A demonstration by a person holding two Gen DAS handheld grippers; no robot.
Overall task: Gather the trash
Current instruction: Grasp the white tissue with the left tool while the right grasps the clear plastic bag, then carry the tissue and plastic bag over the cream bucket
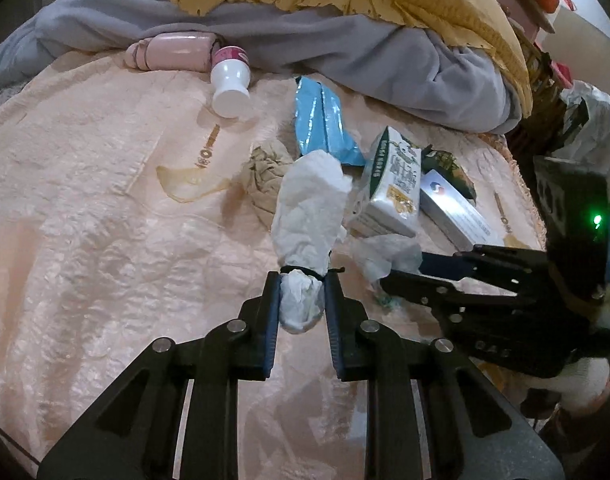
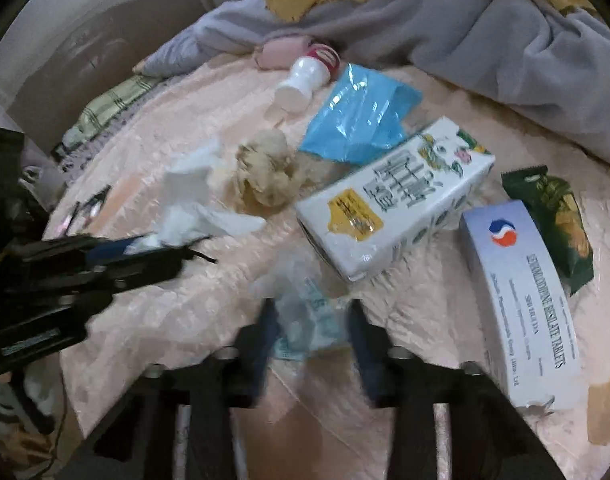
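**Two grippers take hold of soft litter on a bed**

Nearest in the left wrist view, the left gripper (image 1: pixel 303 300) has its fingers closed on the lower end of a white crumpled tissue (image 1: pixel 309 208), pinching it just below a dark band tied around it. The tissue rises from the fingers over a peach bedspread (image 1: pixel 85 200).

In the right wrist view, which is blurred, the right gripper (image 2: pixel 311 320) has its fingers closed against a thin clear plastic wrapper (image 2: pixel 305 304) with pale green print, lying near the bedspread's near edge.

Both pieces look very light, soft and easily crushed. The tissue may tear, and the wrapper may be slippery, so a pinch through a bunched fold seems safest.

Further in, toward the middle of the bed, lie a crumpled brown paper ball (image 2: pixel 265 172) and a white milk carton (image 2: pixel 397 200) on its side, probably light but stiff. Beside the carton are a white tablet box (image 2: pixel 517 304) and a dark green snack packet (image 2: pixel 553 224).

Beyond these lie a blue foil pouch (image 2: pixel 357 120) and a small white bottle (image 2: pixel 301 78), tipped over. Grey and yellow bedding (image 1: pixel 345 40) is heaped along the far edge.
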